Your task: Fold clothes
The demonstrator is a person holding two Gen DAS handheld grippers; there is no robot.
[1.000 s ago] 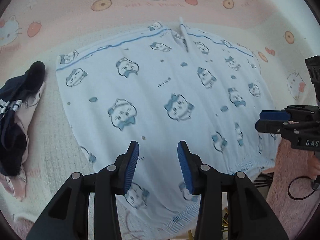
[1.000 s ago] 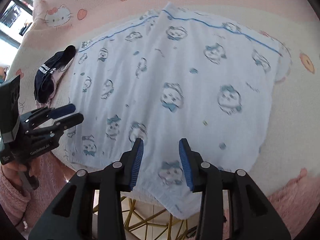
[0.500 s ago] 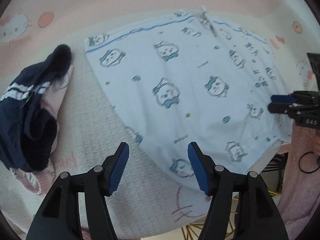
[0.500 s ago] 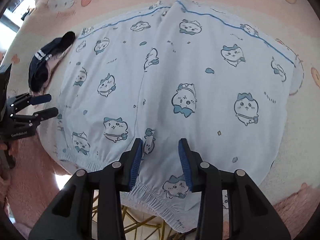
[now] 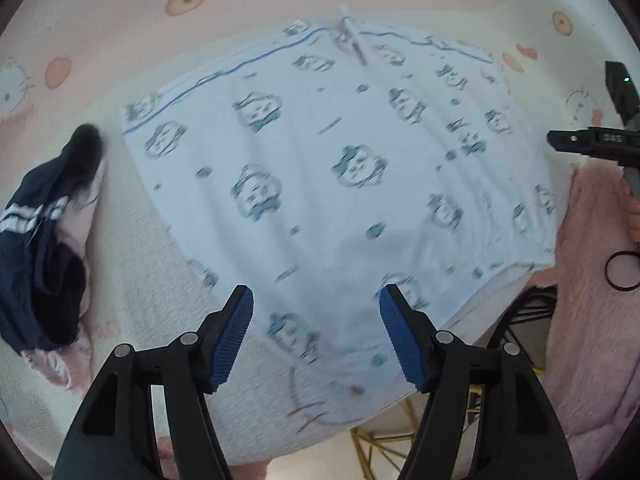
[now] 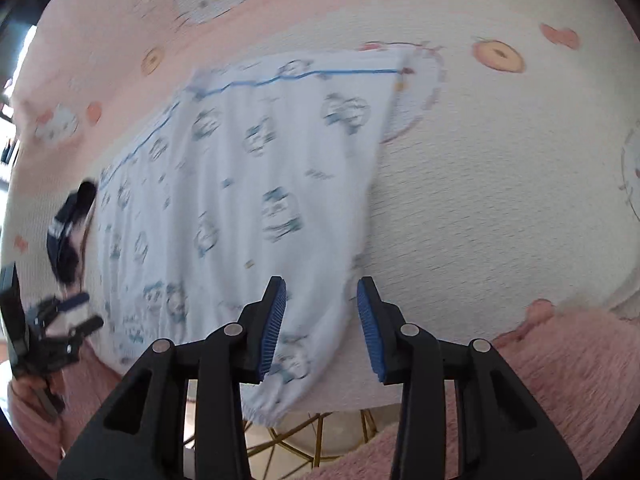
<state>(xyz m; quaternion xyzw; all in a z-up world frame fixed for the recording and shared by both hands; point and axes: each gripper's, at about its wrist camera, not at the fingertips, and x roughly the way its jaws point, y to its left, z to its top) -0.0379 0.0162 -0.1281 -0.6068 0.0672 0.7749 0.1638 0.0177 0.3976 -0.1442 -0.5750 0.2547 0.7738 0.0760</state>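
Observation:
A pale blue garment (image 5: 340, 168) printed with cartoon faces and trimmed with a blue line lies spread flat on the table cloth (image 5: 132, 280). My left gripper (image 5: 316, 336) hovers over its near left hem. Its jaws are opening and no cloth is pinched between them. In the right wrist view the same garment (image 6: 248, 184) fills the left half. My right gripper (image 6: 320, 328) stands open above the garment's near right corner, pads clear of the fabric. Each gripper also shows in the other's view: the right gripper (image 5: 560, 140) at the far right, the left gripper (image 6: 76, 312) at the far left.
A dark navy garment (image 5: 36, 248) with white stripes lies bunched on a pink piece left of the blue one. The cream and pink cat-print table cloth (image 6: 500, 200) stretches bare to the right. Fluffy pink sleeves (image 6: 560, 380) and gold table legs (image 5: 384, 444) show along the near table edge.
My left gripper's jaws have spread much wider and it has risen slightly. My right gripper has swung right, from the middle of the hem to the garment's right corner, rolling as it went.

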